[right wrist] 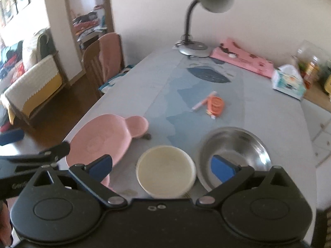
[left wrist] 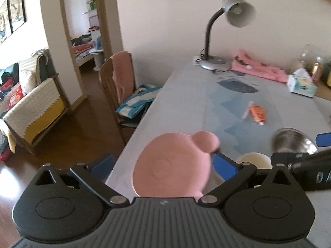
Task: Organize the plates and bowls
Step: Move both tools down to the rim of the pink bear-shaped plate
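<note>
Between the wide-open fingers of the left gripper (left wrist: 163, 163), a pink bear-shaped plate (left wrist: 171, 165), filling the gap, contact with the pads not clear. Beyond its right finger, a steel bowl (left wrist: 293, 140). Between the equally wide fingers of the right gripper (right wrist: 163, 165), a cream round bowl (right wrist: 165, 170) on the grey table (right wrist: 258, 95), untouched. Behind the right finger, the steel bowl; past the left finger, the pink plate.

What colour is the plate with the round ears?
Pink, the eared plate; clearest in the right wrist view.
</note>
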Demonstrator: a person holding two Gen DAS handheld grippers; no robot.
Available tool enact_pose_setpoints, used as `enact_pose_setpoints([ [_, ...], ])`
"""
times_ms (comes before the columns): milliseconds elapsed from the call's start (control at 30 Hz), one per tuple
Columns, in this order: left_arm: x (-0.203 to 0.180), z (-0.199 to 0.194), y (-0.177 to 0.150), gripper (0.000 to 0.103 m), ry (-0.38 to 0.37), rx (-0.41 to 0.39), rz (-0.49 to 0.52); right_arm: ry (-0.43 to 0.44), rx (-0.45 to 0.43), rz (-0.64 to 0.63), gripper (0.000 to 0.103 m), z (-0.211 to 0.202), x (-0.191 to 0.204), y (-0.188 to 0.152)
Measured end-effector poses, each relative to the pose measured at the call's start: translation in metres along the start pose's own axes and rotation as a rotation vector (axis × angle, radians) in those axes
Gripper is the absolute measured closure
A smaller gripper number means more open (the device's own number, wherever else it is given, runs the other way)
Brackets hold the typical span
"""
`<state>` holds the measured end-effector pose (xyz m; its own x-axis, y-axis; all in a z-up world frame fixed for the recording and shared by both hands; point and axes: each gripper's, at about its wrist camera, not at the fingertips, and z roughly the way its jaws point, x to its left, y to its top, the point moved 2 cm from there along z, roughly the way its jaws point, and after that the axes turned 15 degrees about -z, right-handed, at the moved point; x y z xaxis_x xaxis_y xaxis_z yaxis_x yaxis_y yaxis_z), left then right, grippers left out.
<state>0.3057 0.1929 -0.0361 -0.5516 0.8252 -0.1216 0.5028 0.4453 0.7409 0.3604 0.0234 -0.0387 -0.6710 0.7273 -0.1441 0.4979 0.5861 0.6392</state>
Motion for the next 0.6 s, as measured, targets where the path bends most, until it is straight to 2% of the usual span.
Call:
enact_pose_setpoints([
  [233, 0.021, 0.05, 0.014, 0.0, 0.054, 0.051, -0.044, 0.034, 0.035, -0.017, 0.002, 0.047, 0.019, 0.022],
  [600, 0.041, 0.12, 0.018, 0.0, 0.118, 0.134, -0.065, 0.099, 0.122, -0.043, 0.016, 0.114, 0.039, 0.036],
])
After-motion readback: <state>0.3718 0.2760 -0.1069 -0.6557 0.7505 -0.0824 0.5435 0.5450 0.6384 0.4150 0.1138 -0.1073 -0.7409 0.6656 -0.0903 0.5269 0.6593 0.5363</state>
